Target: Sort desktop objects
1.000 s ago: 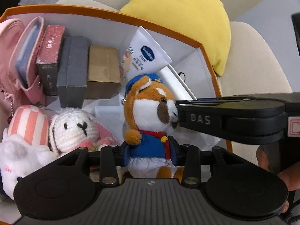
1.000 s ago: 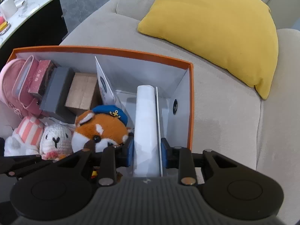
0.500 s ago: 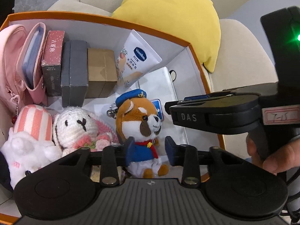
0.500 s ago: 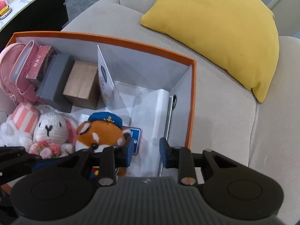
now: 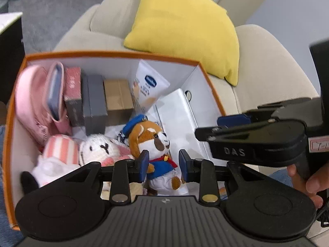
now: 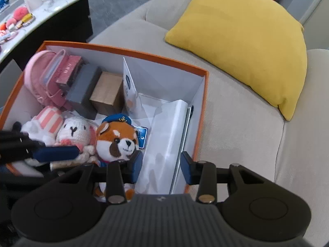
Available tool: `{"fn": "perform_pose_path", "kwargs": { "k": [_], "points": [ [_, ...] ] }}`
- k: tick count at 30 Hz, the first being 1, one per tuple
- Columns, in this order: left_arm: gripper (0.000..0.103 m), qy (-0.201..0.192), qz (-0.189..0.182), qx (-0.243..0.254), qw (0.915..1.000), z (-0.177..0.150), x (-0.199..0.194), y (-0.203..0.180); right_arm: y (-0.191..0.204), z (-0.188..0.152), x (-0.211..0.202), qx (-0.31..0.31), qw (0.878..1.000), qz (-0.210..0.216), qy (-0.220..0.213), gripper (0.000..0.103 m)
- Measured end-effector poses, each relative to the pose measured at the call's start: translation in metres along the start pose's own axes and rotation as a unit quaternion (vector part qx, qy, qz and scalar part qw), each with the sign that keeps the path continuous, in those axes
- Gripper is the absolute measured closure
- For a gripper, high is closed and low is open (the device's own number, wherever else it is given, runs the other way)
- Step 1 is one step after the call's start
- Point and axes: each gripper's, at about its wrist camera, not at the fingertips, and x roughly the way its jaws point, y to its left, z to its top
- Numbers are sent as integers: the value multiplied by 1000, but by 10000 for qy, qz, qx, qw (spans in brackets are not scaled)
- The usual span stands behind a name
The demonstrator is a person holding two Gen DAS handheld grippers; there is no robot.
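Note:
An orange box [image 5: 207, 76] [image 6: 203, 94] with white walls sits on a beige sofa. In it stand a fox plush with a blue cap [image 5: 153, 140] [image 6: 117, 140], a white bunny plush [image 5: 98, 150] [image 6: 72, 131], a striped plush [image 5: 61, 150], a pink pouch [image 5: 35, 100], small boxes [image 5: 94, 103] and a lotion tube [image 5: 147, 86]. A white flat pack [image 6: 170, 135] leans on the right wall. My left gripper [image 5: 162, 165] is open above the fox, apart from it. My right gripper [image 6: 161, 163] is open above the white pack.
A yellow cushion [image 5: 185, 30] [image 6: 242, 37] lies on the sofa [image 6: 236, 127] behind the box. A white-topped counter [image 6: 30, 10] with small items stands at far left. The right gripper's body [image 5: 257, 142] reaches over the box's right side.
Both grippers opened and pulled back upward. The left one let go of the fox plush, which now stands in the box. The right one let go of the white pack.

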Motion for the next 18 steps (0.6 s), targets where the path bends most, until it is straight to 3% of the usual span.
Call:
{"fn": "perform_pose_path", "kwargs": {
  "k": [7, 10, 18],
  "points": [
    [68, -646, 476, 323, 9963, -7, -38, -12, -7, -32, -32, 10, 9971, 239, -721, 59],
    [68, -915, 653, 504, 9924, -13, -51, -18, -4, -49, -44, 0, 9924, 287, -1196, 58],
    [65, -1398, 1050, 749, 9817, -37, -68, -24, 4, -89, -57, 272, 9780, 588, -1984, 53]
  ]
}}
